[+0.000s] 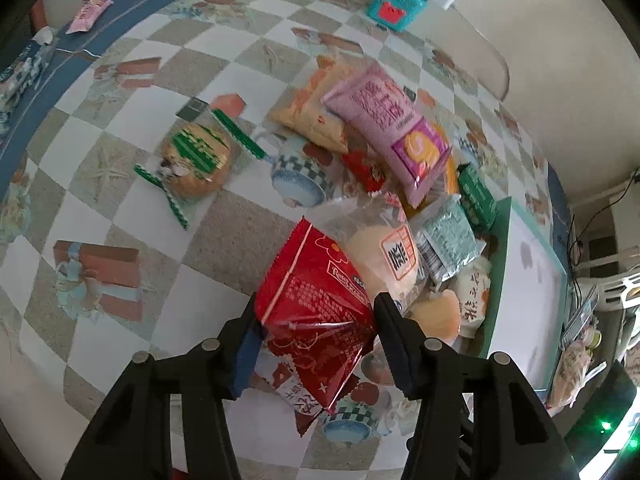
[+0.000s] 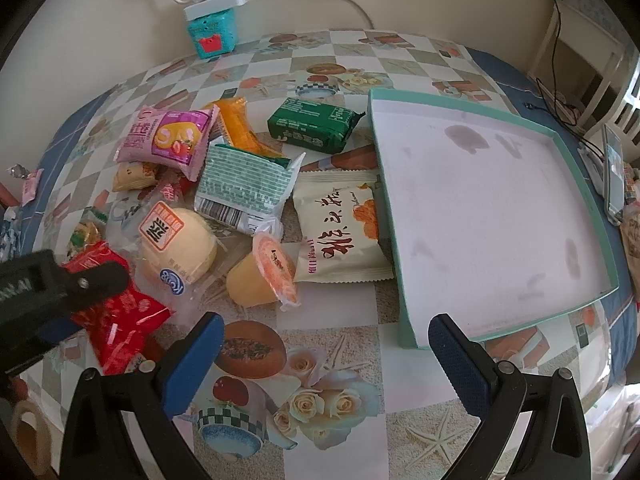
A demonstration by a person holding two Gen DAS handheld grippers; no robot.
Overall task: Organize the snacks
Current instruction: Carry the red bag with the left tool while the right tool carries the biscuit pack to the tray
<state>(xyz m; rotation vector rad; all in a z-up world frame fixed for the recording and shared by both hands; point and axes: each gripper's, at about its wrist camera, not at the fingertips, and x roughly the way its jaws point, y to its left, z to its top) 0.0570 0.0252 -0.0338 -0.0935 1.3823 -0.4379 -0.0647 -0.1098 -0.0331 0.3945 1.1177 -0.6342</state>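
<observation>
Far left of bench [image 1: 224,236]: round bun in green-trimmed wrapper [image 1: 195,159], alone, well apart from pile. My left gripper [image 1: 316,320]: jaws closed partway onto red snack packet [image 1: 316,300], pads pressing both sides, packet crumpled between them, at near-left edge of snack pile. Pile middle: pink packet [image 2: 170,140] on top, clear-wrapped bun [image 2: 176,244], jelly cup [image 2: 260,276] on its side, cream packet [image 2: 340,236] touching tray wall. Right: teal-rimmed tray [image 2: 572,136], no snacks in it. My right gripper [image 2: 324,340]: jaws wide apart, nothing between them, above bench near tray's front corner.
</observation>
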